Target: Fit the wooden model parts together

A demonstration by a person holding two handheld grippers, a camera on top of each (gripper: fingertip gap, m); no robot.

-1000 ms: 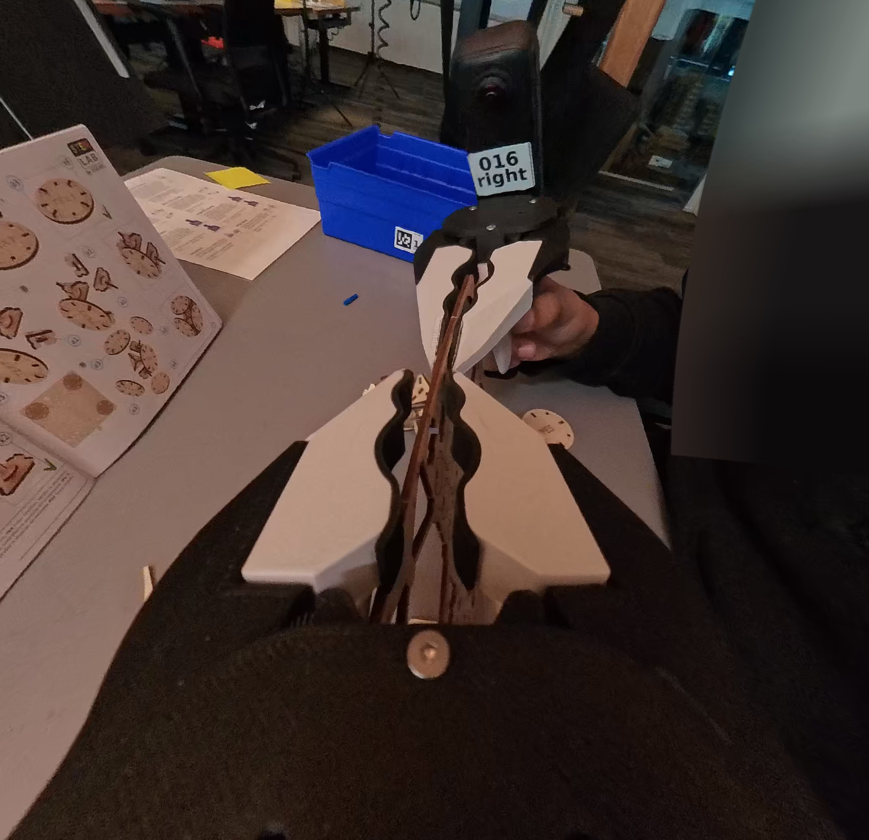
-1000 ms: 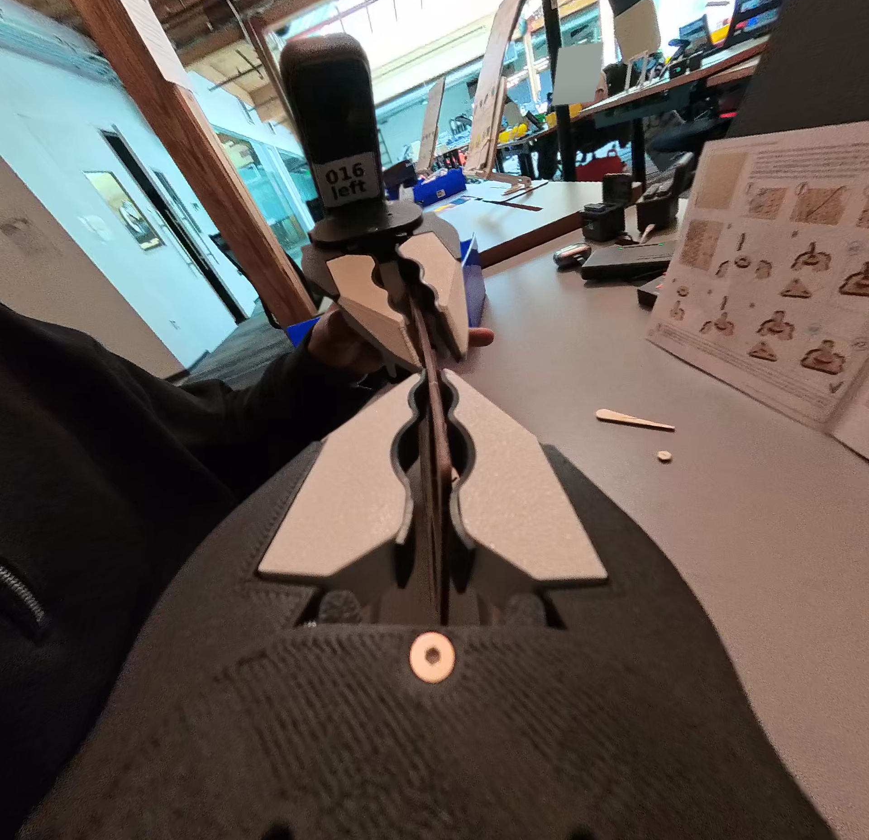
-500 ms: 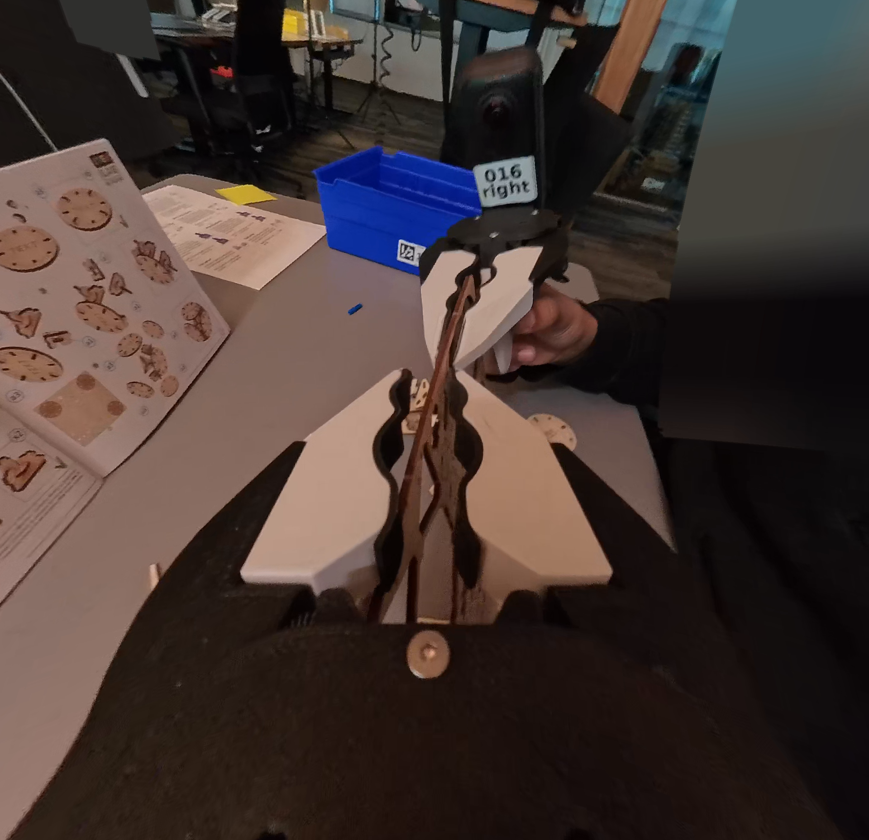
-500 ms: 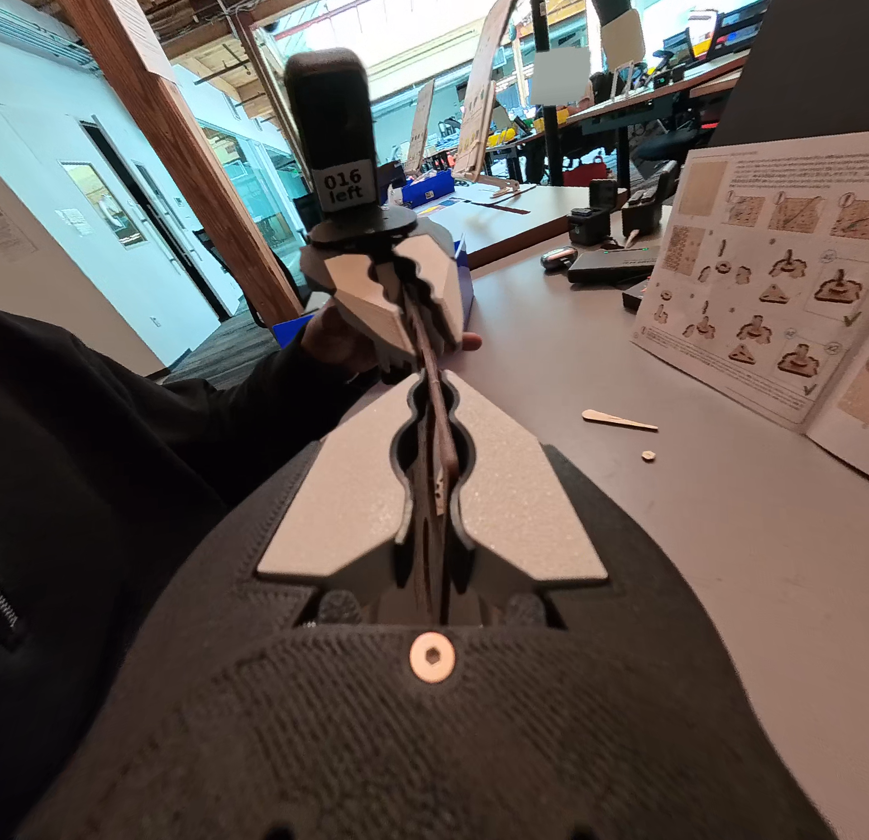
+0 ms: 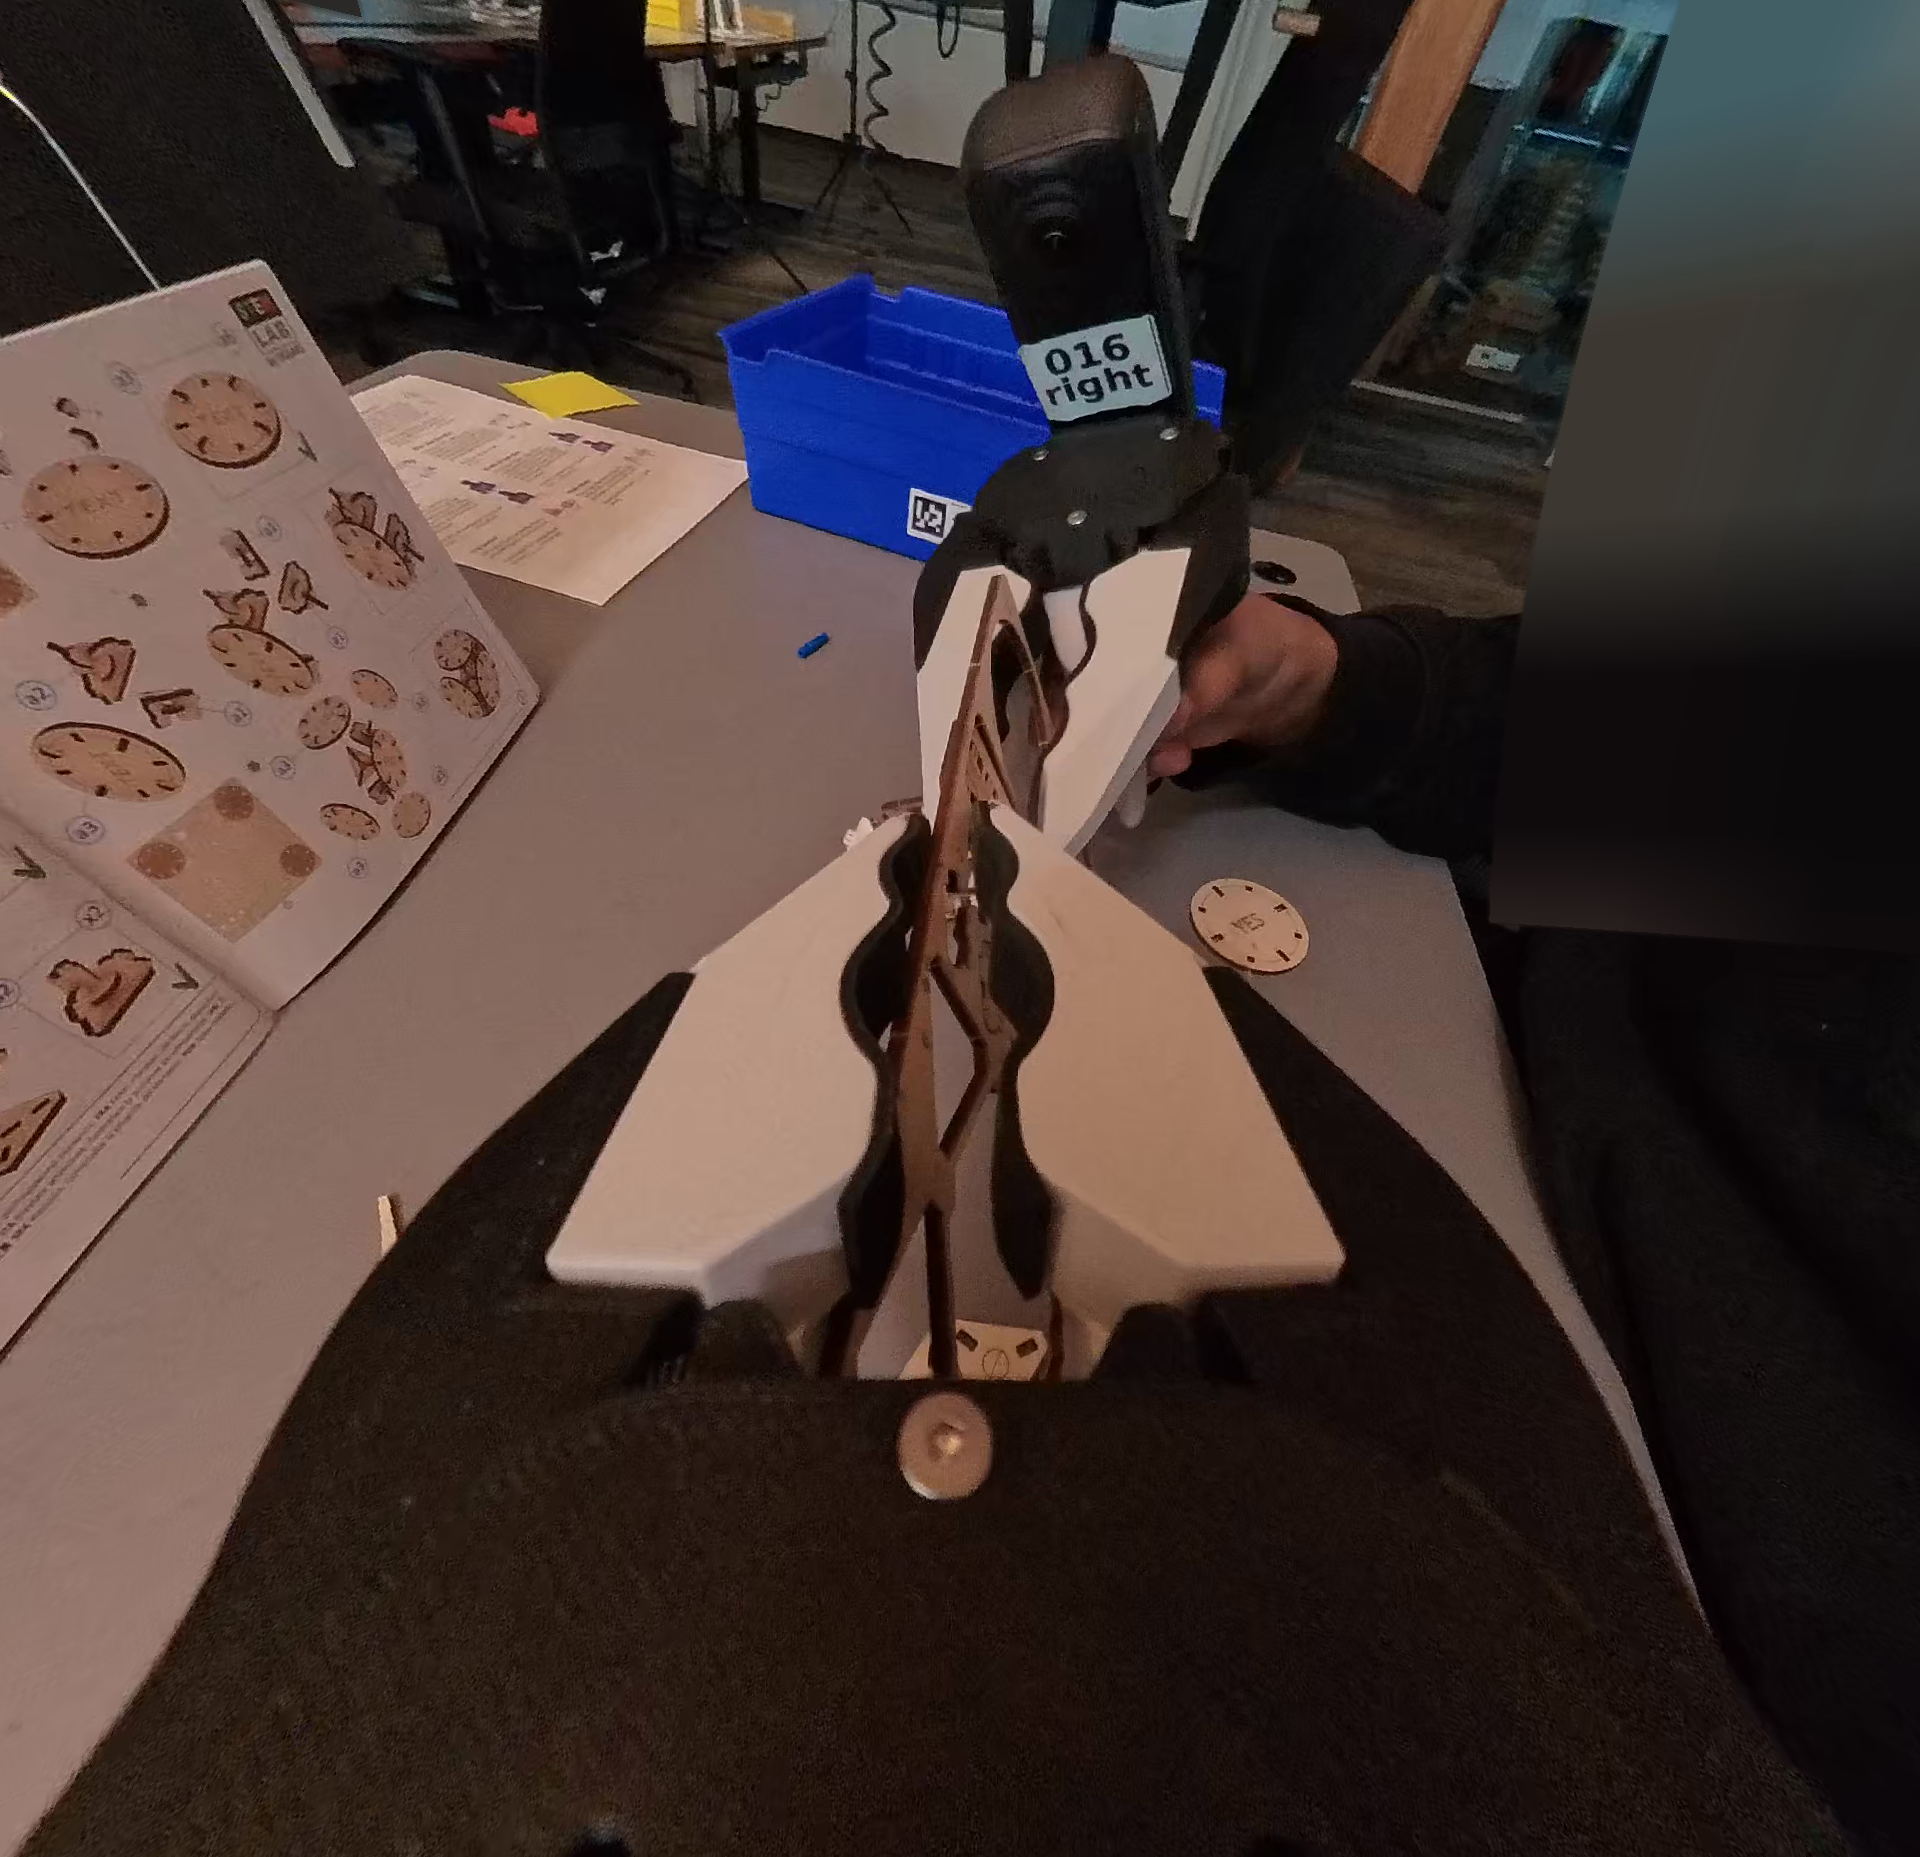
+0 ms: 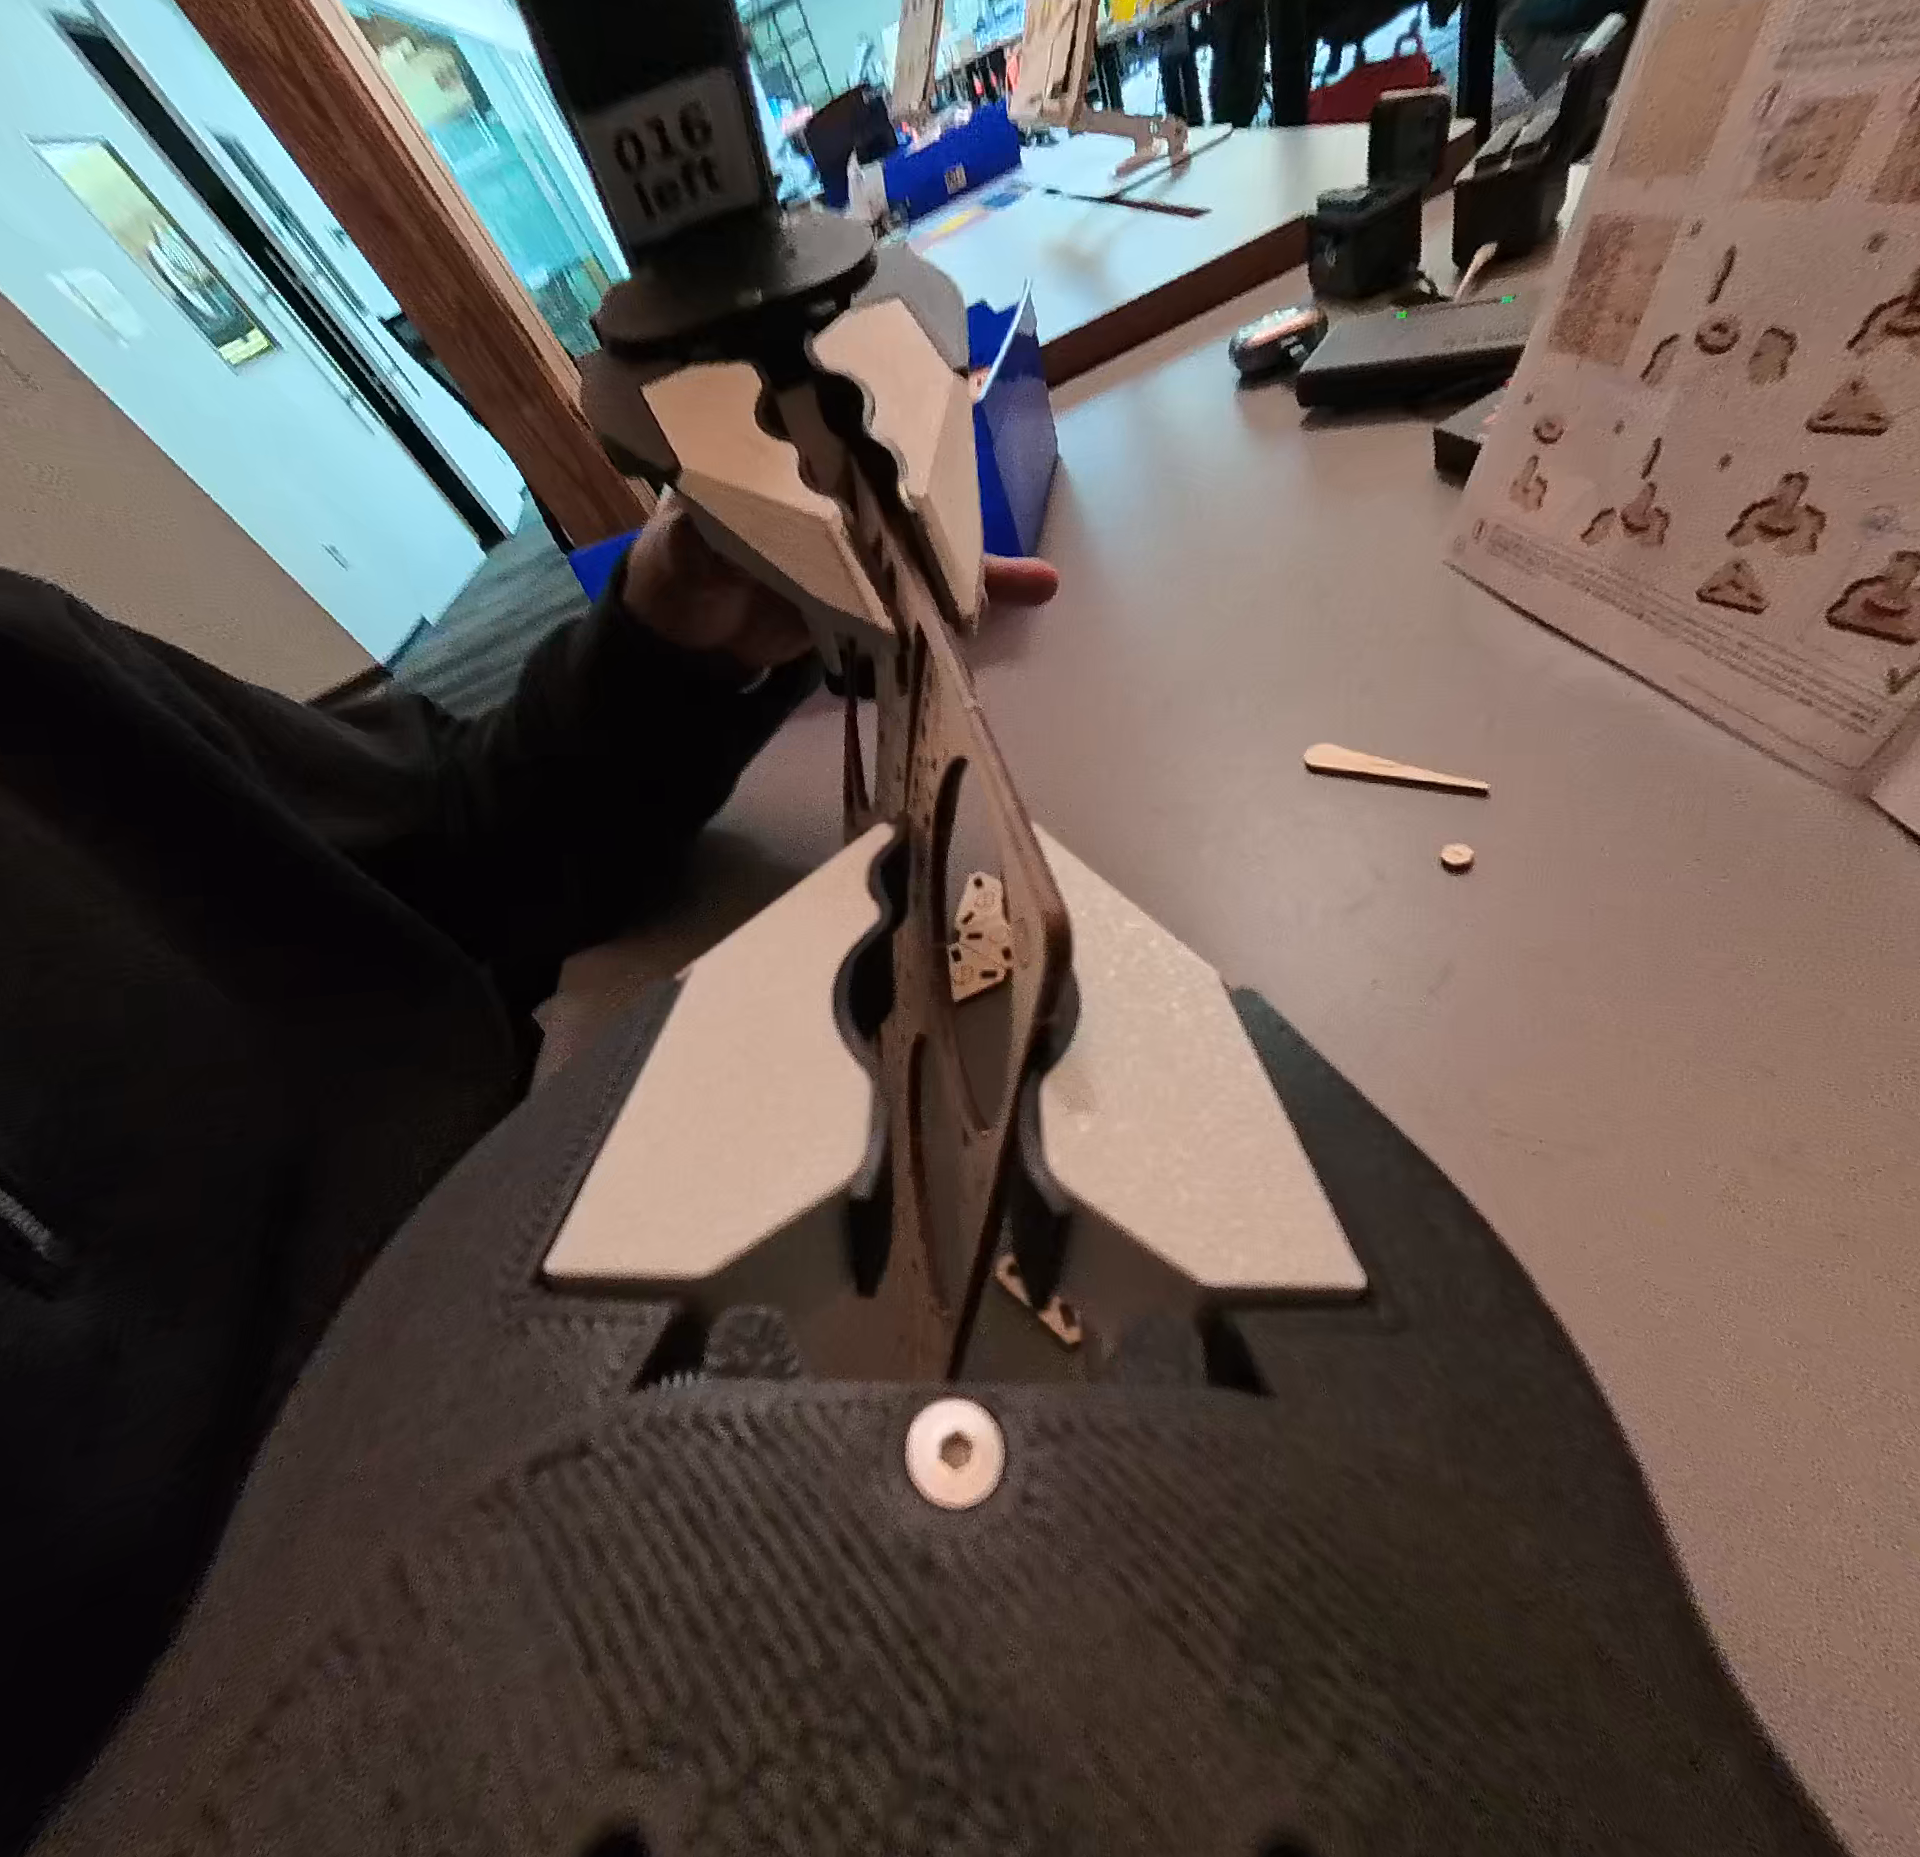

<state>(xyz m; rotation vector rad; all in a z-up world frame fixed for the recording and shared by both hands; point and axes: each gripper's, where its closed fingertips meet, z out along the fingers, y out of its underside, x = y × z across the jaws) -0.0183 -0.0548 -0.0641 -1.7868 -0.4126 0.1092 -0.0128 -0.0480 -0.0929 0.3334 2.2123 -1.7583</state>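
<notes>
Booklet (image 6: 1756, 342) cut off at right edge

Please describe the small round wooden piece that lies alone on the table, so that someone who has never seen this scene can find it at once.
Start at the blue bin at the far edge of the grey table, then come toward the right tongs. Just beside and nearer than them lies a pale wooden disc, flat on the table. Unlike the printed discs on the instruction sheet, it is a real loose piece with notches around its rim.
</notes>
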